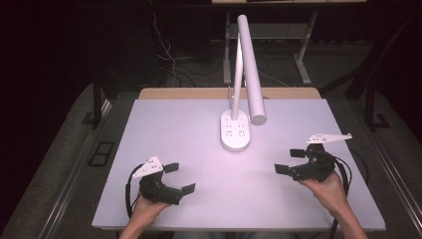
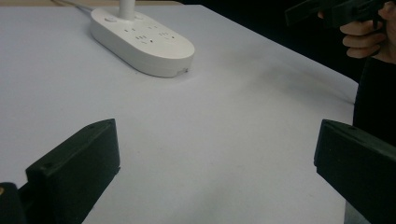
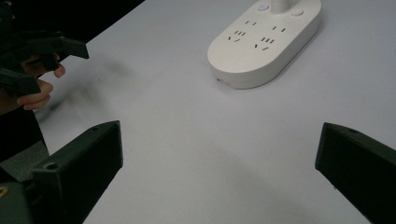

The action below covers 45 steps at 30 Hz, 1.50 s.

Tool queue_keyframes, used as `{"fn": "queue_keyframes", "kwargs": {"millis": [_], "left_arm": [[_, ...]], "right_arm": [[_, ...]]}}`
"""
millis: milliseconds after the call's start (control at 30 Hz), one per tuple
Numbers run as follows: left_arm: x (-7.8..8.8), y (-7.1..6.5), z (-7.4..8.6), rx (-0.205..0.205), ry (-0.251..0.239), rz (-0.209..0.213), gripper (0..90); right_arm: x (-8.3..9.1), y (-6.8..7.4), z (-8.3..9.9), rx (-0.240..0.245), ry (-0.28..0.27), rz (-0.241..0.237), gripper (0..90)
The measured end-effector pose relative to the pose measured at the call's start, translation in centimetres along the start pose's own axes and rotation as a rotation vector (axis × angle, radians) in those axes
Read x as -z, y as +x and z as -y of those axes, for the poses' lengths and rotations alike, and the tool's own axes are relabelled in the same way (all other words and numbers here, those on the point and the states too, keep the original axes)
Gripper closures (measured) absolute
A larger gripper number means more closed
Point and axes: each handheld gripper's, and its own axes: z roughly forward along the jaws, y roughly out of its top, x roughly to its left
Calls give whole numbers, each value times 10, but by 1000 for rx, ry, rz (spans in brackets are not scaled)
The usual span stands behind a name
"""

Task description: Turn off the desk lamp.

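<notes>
A: Nearest the camera, your left tool (image 1: 178, 178) sat low at the near left of the table (image 1: 179, 124), jaws standing wide apart with nothing between them.

B: And your right tool (image 1: 287, 161) matched it on the near right, jaws just as far apart, also empty. In the left gripper view you could see it hanging off at the far edge, a hand (image 2: 366, 35) wrapped round the grip.

A: The lamp base (image 1: 235, 130) stood mid-table, between the two tools and well apart from both. Its sockets faced up, the upright post (image 1: 237, 74) rose from its far end, and the long white lamp head (image 1: 251, 69) slanted forward over it.

B: That head was your hazard, I'd say. Had you gone straight in from above, a tool or its cable could have knocked the head and swung it, or tipped the whole lamp.

A: Agreed. The base looked smooth and rounded too; a pinch on its edge with one tool might have slipped, skidding it across the table.

B: And both tools converging on one small base risked clashing jaws.
</notes>
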Motion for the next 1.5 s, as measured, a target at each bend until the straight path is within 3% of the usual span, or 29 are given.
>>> {"fn": "queue_keyframes", "kwargs": {"millis": [733,1200,1500], "left_arm": [[0,0,0,6,-2,2,0],[0,1,0,8,-3,2,0],[0,1,0,7,-2,2,0]], "right_arm": [[-18,-4,-31,25,18,0,7],[-32,-8,-64,49,38,11,7],[-49,-19,-80,47,58,11,7]]}}
